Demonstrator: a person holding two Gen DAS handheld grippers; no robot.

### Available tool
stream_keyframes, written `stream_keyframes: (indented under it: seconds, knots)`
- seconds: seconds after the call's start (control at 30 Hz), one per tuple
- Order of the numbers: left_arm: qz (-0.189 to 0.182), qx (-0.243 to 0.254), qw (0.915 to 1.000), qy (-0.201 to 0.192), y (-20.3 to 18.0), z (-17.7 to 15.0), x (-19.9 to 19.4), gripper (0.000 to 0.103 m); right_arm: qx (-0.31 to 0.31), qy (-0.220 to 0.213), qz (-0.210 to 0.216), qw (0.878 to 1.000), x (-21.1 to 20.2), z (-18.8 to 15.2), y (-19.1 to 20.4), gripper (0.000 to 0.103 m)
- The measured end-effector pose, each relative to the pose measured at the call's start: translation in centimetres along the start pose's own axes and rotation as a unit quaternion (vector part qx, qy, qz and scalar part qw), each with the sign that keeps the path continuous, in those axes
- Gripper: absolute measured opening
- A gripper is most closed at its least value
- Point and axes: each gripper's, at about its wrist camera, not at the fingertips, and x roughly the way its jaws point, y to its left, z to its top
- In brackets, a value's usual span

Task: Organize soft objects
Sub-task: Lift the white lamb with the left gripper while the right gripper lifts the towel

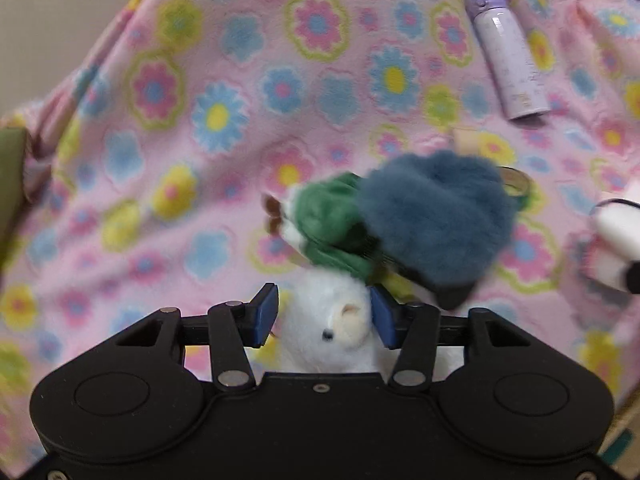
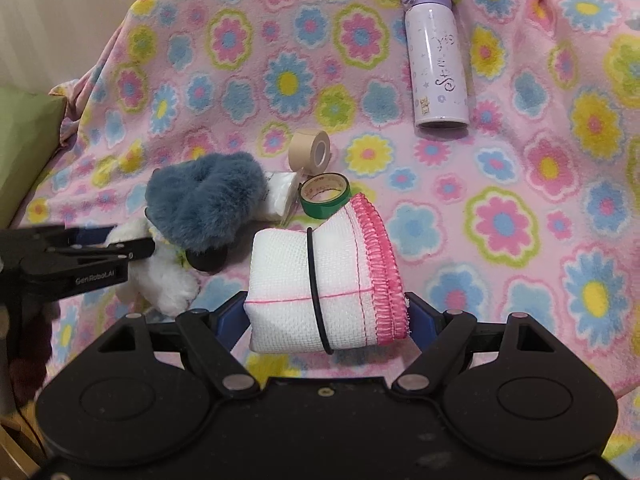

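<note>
My left gripper [image 1: 324,316] has its jaws clamped on the white plush toy [image 1: 328,328], near the blanket's [image 1: 200,120] left edge. My right gripper [image 2: 326,316] has its jaws pressed on the rolled white cloth [image 2: 320,280], mid-blanket; the purple bottle [image 2: 436,56] lies toward the far edge.

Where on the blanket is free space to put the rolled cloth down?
Free: the wide floral blanket right of the green tape and below the purple bottle; also the stretch upper left. Crowded: around the plush toy and beige tape.
</note>
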Motion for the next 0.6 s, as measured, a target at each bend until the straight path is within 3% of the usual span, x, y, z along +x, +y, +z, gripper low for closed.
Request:
stream_keyframes:
  seconds: [0.1,0.2,0.3,0.43,0.6]
  knots:
    - [0.02,-0.085,0.9962,0.003,2.0,0.7,-0.4,0.062,0.005,0.001,0.002,1.0,0.0,0.0,-0.1,0.08]
    - [0.017,-0.196,0.9802,0.02,3.8,0.1,-1.2,0.073,0.003,0.005,0.004,1.0,0.3,-0.1,0.0,0.08]
    - [0.022,-0.26,0.9639,0.05,3.7,-1.3,-1.6,0.077,0.002,0.007,0.007,1.0,0.5,0.0,0.1,0.08]
    - [0.025,-0.277,0.9588,0.058,2.0,-2.1,-1.5,0.08,0.001,0.008,0.012,1.0,0.7,0.0,0.2,0.08]
    - [0.033,-0.267,0.9614,0.057,0.6,-1.4,-0.4,0.085,0.003,0.01,0.011,1.0,0.8,-0.1,0.0,0.08]
